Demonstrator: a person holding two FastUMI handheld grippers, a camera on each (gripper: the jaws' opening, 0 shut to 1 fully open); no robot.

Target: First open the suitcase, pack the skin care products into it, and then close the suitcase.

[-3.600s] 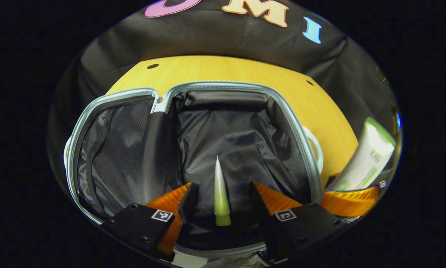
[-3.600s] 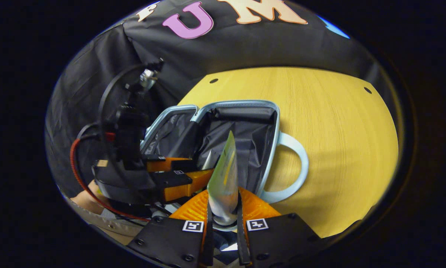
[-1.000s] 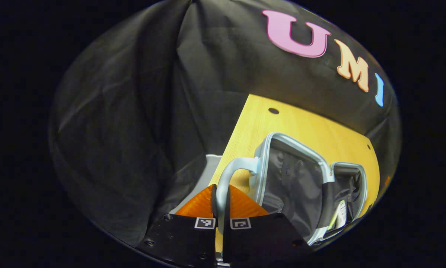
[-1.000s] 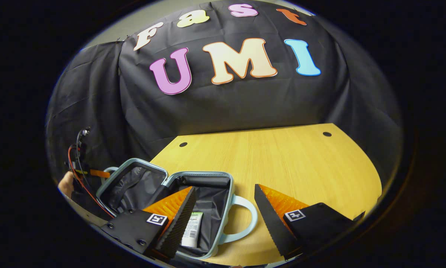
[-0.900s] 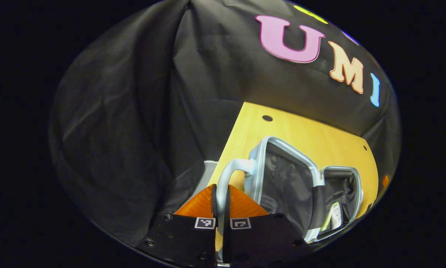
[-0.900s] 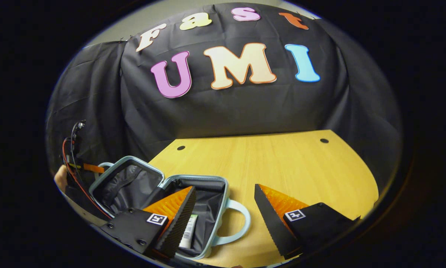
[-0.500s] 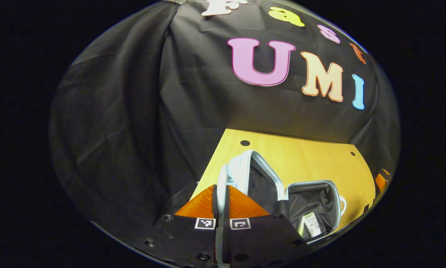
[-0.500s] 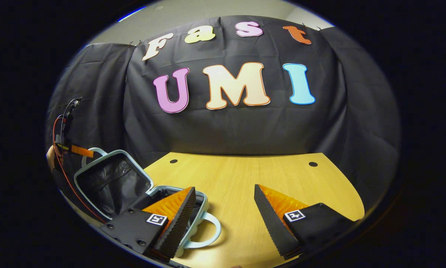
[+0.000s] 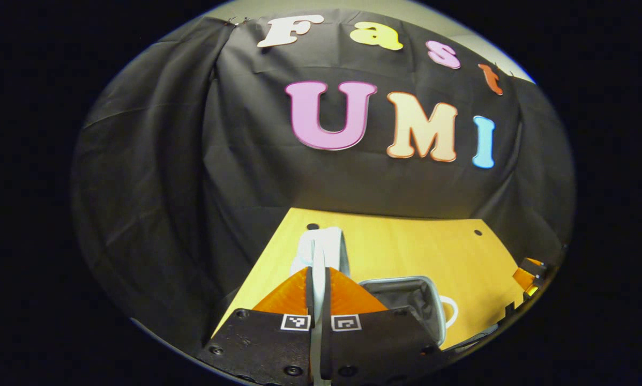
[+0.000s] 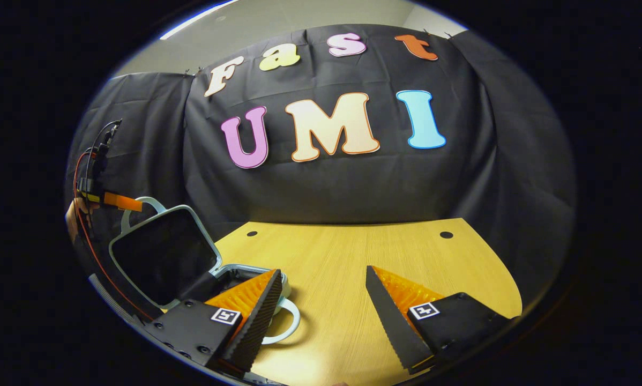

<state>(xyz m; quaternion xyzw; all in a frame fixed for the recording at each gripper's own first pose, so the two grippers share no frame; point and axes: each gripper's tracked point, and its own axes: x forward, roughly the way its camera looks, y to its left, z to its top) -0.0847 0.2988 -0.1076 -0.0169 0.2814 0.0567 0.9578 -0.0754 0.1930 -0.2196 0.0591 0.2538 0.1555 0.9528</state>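
The pale blue suitcase lies on the table with its lid (image 10: 160,257) swung up, almost upright, dark lining facing the base (image 10: 246,274). My left gripper (image 9: 318,271) is shut on the lid's handle (image 9: 321,247), and the lid looks edge-on beyond its fingers. To the right of the fingers lies the open base (image 9: 407,300), dark inside, with its own handle (image 9: 449,310). In the right gripper view the left gripper (image 10: 112,201) and a hand (image 10: 74,220) hold the lid's handle (image 10: 139,206) at the far left. My right gripper (image 10: 321,303) is open over the table, beside the base's handle (image 10: 286,317).
The wooden table (image 10: 353,257) stretches right of the suitcase to the black cloth wall, with small holes near its far corners. A red cable (image 10: 82,236) hangs from the left gripper. The right gripper (image 9: 527,273) peeks in at the far right of the left gripper view.
The left gripper has let go of one tube, shut on the lid's handle and swung the lid up from flat to almost upright. The right gripper has let go of its tube and drawn back, open.
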